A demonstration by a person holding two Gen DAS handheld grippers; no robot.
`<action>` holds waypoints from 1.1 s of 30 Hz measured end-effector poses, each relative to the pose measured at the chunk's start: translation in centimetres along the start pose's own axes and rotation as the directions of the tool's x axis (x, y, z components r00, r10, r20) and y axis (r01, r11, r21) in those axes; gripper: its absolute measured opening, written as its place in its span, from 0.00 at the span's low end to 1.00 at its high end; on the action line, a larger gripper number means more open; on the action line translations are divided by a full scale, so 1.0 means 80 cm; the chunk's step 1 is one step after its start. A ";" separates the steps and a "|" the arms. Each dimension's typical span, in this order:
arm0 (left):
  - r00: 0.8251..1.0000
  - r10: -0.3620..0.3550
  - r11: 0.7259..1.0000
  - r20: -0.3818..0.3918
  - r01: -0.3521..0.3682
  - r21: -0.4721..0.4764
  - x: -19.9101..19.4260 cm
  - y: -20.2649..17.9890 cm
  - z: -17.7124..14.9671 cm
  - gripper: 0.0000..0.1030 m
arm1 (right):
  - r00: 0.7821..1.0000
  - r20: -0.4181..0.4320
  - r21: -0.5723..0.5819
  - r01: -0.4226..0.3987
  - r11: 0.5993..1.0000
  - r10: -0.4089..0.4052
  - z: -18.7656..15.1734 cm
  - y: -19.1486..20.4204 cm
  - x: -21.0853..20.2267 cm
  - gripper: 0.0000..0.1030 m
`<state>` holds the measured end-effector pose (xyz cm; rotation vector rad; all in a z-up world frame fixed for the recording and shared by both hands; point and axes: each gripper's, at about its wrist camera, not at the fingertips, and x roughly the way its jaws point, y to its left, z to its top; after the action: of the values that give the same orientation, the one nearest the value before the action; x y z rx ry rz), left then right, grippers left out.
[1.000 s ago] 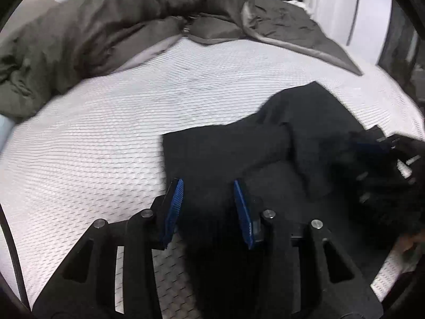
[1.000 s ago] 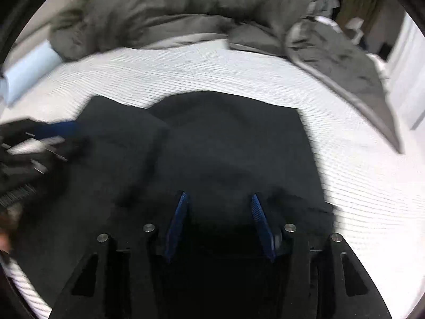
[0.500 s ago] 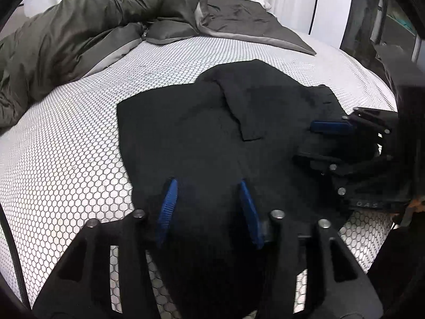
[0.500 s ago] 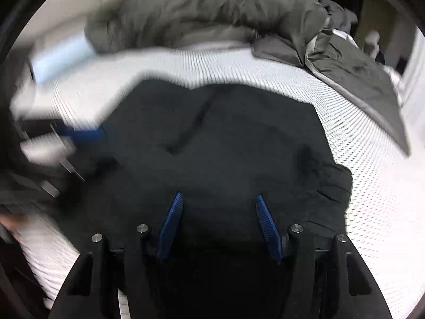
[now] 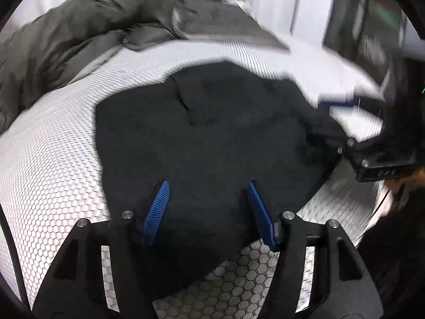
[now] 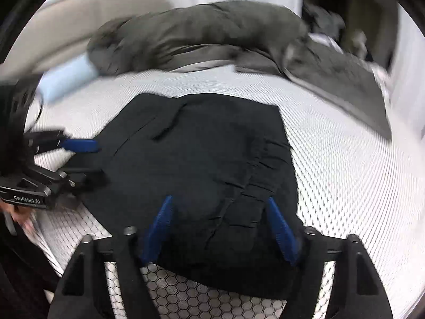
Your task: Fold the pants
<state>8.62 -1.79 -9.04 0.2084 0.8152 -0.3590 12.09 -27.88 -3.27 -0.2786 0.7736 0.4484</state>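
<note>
At the bottom of each wrist view the blue pads had just been spreading — the left gripper (image 5: 207, 207) and the right gripper (image 6: 220, 228) both stood with jaws apart, black cloth showing between the fingers but not pinched. Half a second before, the gaps were narrower. I took that as a release: the fold laid down, both tools backing off. The black pants (image 6: 202, 159) lay as a compact folded bundle in mid-frame on the white honeycomb-patterned mattress (image 5: 53, 164), edges roughly squared. Beyond, across the top of the frame, a grey duvet (image 6: 202, 34) was heaped — untouched.
</note>
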 end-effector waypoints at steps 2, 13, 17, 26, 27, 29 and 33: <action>1.000 0.029 0.999 0.005 -0.029 0.042 0.002 -0.009 -0.007 0.58 | 0.997 -0.058 -0.041 0.050 0.998 -0.052 -0.007 -0.002 0.014 0.75; 0.999 -0.036 0.995 0.028 0.039 -0.091 -0.043 0.040 -0.021 0.63 | 0.990 -0.011 0.221 -0.137 0.965 0.143 -0.036 -0.095 -0.025 0.67; 0.999 -0.041 0.973 0.018 0.044 -0.225 -0.039 0.078 -0.021 0.63 | 0.968 -0.020 0.299 -0.233 0.925 0.250 -0.037 -0.094 -0.006 0.56; 0.998 -0.061 0.935 -0.006 0.055 -0.349 -0.026 0.107 -0.031 0.54 | 0.956 0.046 0.311 -0.290 0.905 0.291 -0.020 -0.080 -0.017 0.15; 0.998 -0.064 0.937 -0.004 0.058 -0.345 -0.028 0.106 -0.032 0.54 | 0.958 0.045 0.304 -0.284 0.909 0.284 -0.021 -0.080 -0.020 0.15; 0.998 -0.068 0.937 -0.015 0.059 -0.343 -0.027 0.106 -0.033 0.54 | 0.977 -0.064 0.290 -0.175 0.941 0.202 -0.034 -0.081 0.000 0.24; 0.998 -0.061 0.934 -0.023 0.049 -0.354 -0.029 0.109 -0.033 0.54 | 0.978 -0.038 0.339 -0.181 0.923 0.206 -0.030 -0.092 -0.003 0.43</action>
<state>8.81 7.63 -8.67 -0.1459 0.9060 -0.2559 14.04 -35.31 -4.13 0.1017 0.9393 0.4865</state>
